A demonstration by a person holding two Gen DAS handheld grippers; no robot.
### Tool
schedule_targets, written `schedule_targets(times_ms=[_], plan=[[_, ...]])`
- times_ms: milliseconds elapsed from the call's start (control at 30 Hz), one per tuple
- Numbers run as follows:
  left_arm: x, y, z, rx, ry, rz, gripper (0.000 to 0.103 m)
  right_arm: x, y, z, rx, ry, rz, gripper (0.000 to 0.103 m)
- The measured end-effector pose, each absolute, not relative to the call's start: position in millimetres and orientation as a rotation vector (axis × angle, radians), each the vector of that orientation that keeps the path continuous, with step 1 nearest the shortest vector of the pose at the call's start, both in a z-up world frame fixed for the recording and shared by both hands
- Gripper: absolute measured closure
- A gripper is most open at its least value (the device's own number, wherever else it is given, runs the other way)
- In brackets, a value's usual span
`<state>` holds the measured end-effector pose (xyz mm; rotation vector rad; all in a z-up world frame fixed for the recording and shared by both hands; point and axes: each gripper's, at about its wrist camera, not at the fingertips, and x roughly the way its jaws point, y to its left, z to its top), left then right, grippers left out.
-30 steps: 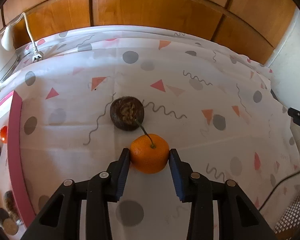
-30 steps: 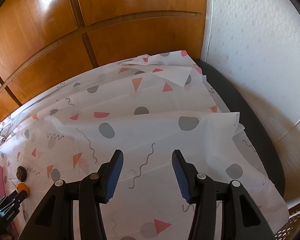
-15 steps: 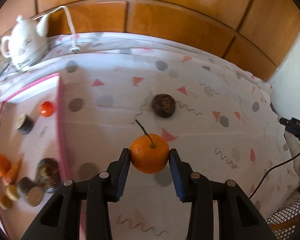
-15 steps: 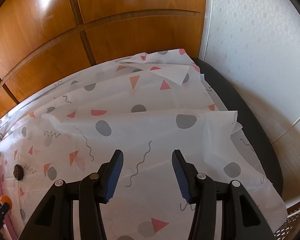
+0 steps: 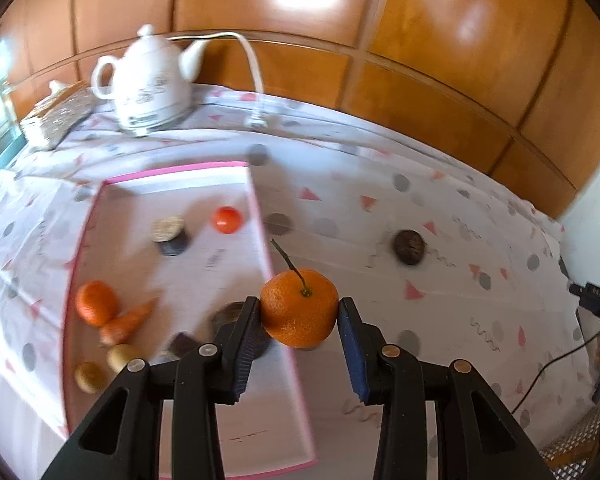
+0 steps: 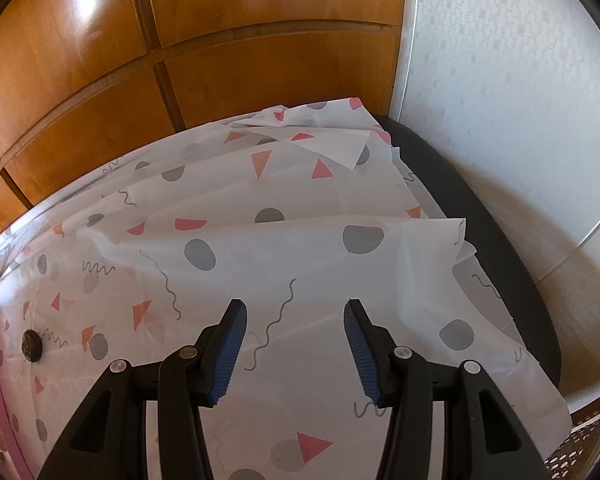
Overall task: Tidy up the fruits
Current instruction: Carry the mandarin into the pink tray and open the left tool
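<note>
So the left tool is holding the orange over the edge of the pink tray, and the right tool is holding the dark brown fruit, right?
Not quite. The right tool holds nothing: the right wrist view shows its jaws open over bare tablecloth, with the dark brown fruit lying far off. The left tool does hold the orange over the pink tray edge.

the tablecloth (image 5: 440, 240) is white with grey dots, pink and orange triangles and grey squiggles. the tray (image 5: 260, 216) is white with a pink rim. the mandarin (image 5: 298, 308) is bright orange with a dark stem, the teapot (image 5: 148, 84) white, the wall panels (image 6: 260, 80) glossy orange-brown, and the tool pads (image 6: 228, 360) blue on black arms.
</note>
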<state>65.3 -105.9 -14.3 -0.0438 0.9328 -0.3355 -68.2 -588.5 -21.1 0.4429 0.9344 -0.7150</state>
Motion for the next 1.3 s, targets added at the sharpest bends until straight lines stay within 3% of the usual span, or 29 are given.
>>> schedule_targets(times_ms=[667,1300], plan=[[39.3,72.2,-23.8,-0.307,0.92,-0.063,0.063,-60.9,-581.7,-24.9,0.361,0.983,-0.735,0.052],[36.3,39.6,-58.4,-0.237,1.029,-0.206,0.063,-57.3,-577.3,-28.4,0.334,1.008,-0.73,0.052]])
